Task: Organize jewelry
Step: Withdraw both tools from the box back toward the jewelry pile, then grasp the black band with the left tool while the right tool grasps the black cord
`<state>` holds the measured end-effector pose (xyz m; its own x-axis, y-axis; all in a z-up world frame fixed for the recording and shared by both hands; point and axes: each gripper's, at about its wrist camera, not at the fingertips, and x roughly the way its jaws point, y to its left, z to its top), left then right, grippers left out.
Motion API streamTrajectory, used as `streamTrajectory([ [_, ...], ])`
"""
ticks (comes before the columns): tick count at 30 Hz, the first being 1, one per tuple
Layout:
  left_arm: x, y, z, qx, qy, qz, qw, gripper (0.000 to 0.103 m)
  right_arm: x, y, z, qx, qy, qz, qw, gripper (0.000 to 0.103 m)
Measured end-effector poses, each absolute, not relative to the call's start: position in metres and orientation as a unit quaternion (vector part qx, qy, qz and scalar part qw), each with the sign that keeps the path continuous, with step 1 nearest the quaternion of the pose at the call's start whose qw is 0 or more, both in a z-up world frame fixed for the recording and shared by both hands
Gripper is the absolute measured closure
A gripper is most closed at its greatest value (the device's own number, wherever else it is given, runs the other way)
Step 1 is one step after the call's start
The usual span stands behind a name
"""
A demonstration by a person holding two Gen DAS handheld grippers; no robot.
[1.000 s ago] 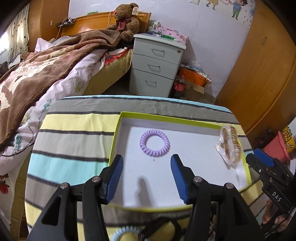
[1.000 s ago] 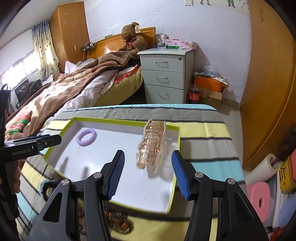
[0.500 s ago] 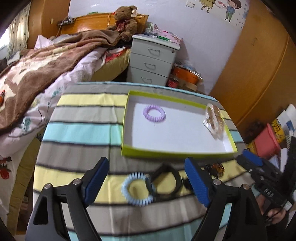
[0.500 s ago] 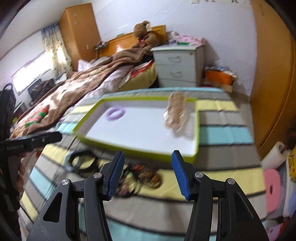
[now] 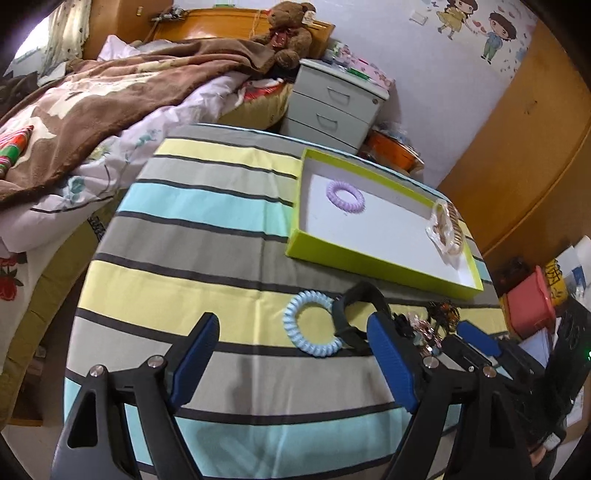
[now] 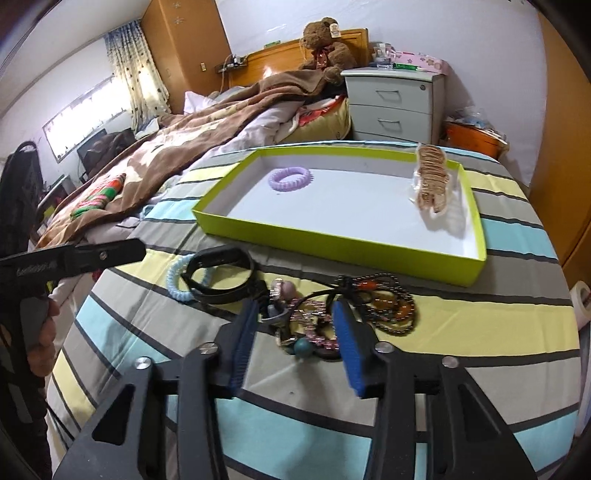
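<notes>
Now right gripper (image 6: pixel 295 325) — jaws spread, just been closing — straddles jewelry pile (image 6: pixel 314 325), not pinching.

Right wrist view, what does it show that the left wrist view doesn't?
Only the right wrist view: a window with curtains and the beaded necklace in full. Only the left wrist view: cartoon wall stickers. Both share the green tray, purple coil hair tie, blue coil hair tie, black band and teddy bear.
</notes>
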<state>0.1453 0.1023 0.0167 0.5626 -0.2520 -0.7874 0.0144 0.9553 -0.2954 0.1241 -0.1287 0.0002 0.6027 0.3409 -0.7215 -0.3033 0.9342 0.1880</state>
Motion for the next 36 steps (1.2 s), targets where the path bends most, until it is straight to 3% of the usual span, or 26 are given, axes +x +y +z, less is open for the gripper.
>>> streamTrajectory([
  [8, 0.150, 0.097, 0.013, -0.112, 0.458, -0.076, 0.879, 0.020, 0.113, -0.116, -0.017, -0.008, 0.418, 0.214, 0.883, 0.075],
  [24, 0.165, 0.082, 0.001, -0.112, 0.474, -0.089, 0.869, 0.020, 0.124, -0.108, -0.016, -0.052, 0.416, 0.186, 0.889, 0.075],
  [28, 0.164, 0.083, 0.001, -0.113, 0.474, -0.087, 0.869, 0.020, 0.119, -0.109, -0.016, -0.078, 0.408, 0.168, 0.894, 0.096],
  [36, 0.163, 0.085, 0.003, -0.118, 0.474, -0.083, 0.869, 0.019, 0.109, -0.136, -0.006, -0.022, 0.398, 0.175, 0.900, 0.100],
])
